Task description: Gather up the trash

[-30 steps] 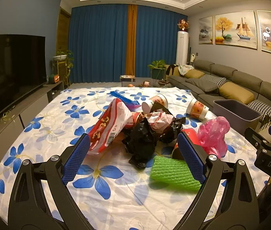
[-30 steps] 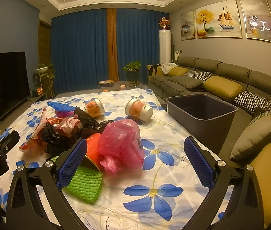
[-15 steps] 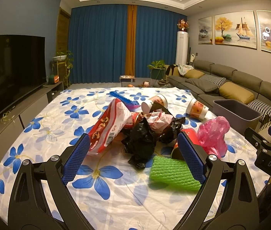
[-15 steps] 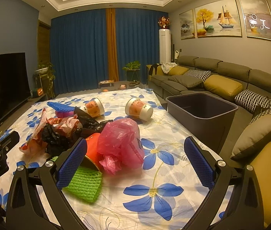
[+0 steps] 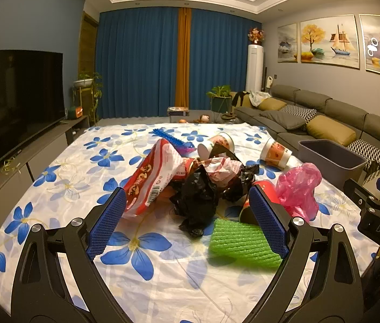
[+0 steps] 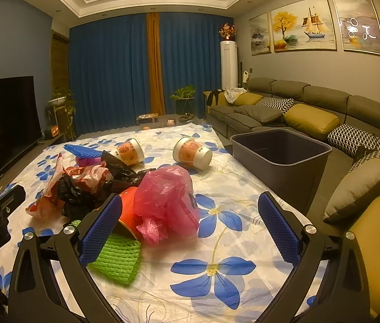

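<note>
While both hover over floral worktop (image 6: 233, 188), left gripper (image 5: 187, 226) and right gripper (image 6: 190, 223) gape wide, empty; trash pile (image 5: 203, 183) at 12, grey bin (image 6: 281, 156) at 2.

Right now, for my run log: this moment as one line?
stage: before first pick | left gripper: open | right gripper: open | trash pile: on bedsheet | bin: empty
</note>
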